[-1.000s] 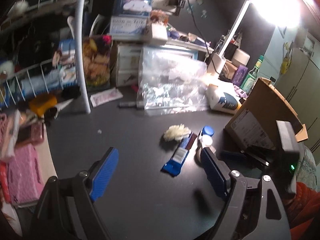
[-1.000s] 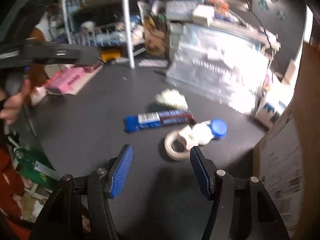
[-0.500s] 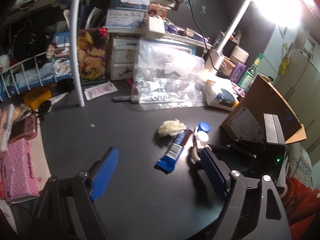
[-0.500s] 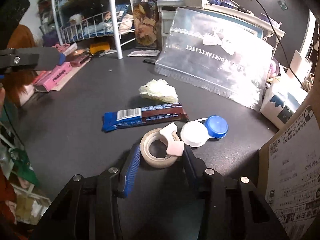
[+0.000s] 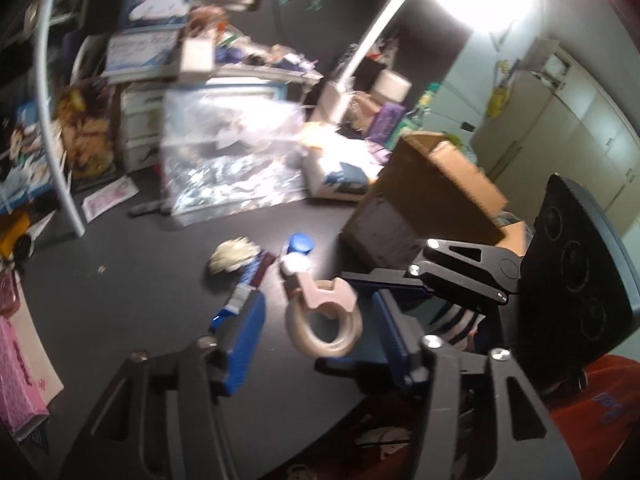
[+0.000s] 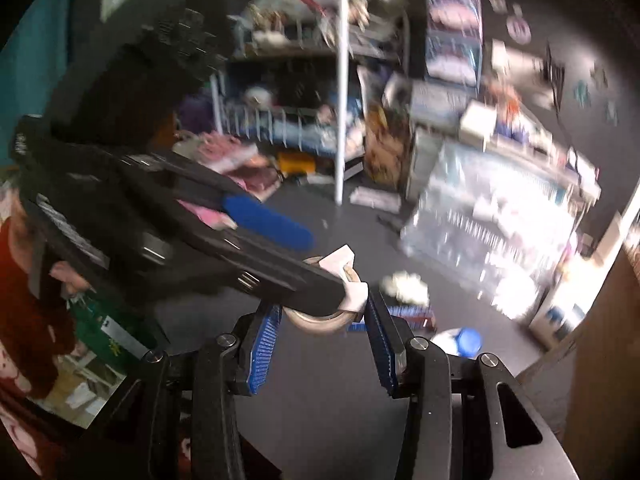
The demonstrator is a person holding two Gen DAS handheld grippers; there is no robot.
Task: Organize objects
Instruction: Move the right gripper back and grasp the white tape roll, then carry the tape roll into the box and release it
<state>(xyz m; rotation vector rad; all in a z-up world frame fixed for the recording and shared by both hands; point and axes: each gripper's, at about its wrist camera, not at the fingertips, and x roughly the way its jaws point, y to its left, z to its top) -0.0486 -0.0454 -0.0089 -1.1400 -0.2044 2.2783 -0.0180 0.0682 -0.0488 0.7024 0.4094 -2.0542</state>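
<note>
Tape roll [image 6: 320, 322], formerly on the desk, now hangs clamped in the right gripper's [image 6: 322, 334] fingers, the left gripper's [image 5: 320, 332] closing around it.

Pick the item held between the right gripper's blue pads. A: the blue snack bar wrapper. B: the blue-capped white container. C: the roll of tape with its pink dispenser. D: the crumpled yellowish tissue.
C: the right gripper clamps the roll of tape off the black table, while the other three lie on it.

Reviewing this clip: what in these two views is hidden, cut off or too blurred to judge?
- Left wrist view: motion blur hides the print on the snack bar.
- Left wrist view: the cardboard box interior is hidden by its own wall.
- Right wrist view: the left hand-held gripper covers part of the tape roll.
</note>
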